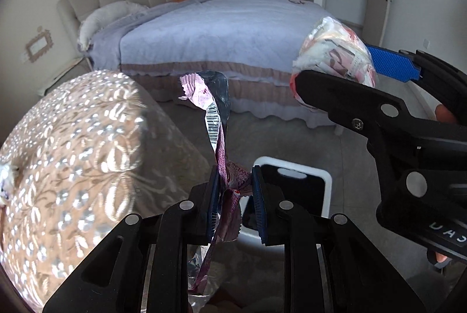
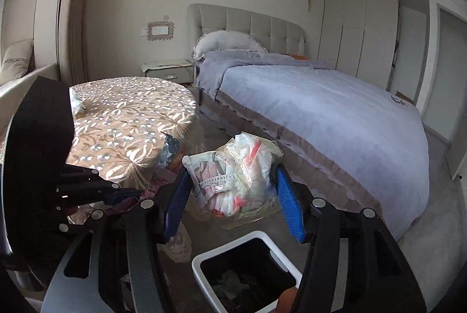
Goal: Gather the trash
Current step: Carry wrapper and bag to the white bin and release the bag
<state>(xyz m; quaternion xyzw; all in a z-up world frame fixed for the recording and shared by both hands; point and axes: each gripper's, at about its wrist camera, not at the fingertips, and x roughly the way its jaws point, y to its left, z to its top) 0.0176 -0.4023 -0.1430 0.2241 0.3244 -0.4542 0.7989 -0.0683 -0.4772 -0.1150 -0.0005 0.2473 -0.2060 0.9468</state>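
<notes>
Just above the white-rimmed trash bin [image 2: 248, 272], both grippers loaded: left gripper [image 1: 235, 196] narrow, pinching a long purple foil wrapper [image 1: 217, 120] that stands up between the pads; right gripper [image 2: 233, 196] mid-wide, clamped on a crumpled clear plastic bag [image 2: 233, 167] of wrappers. Left of these, a round table [image 2: 128, 120] under a leaf-patterned cloth. Farther back, a bed [image 2: 321, 108] with lavender cover, then wardrobes.

A long purple foil wrapper [image 1: 217, 120] stands upright, a crumpled clear plastic bag [image 2: 233, 170] hangs above the white-rimmed bin [image 2: 248, 275].
</notes>
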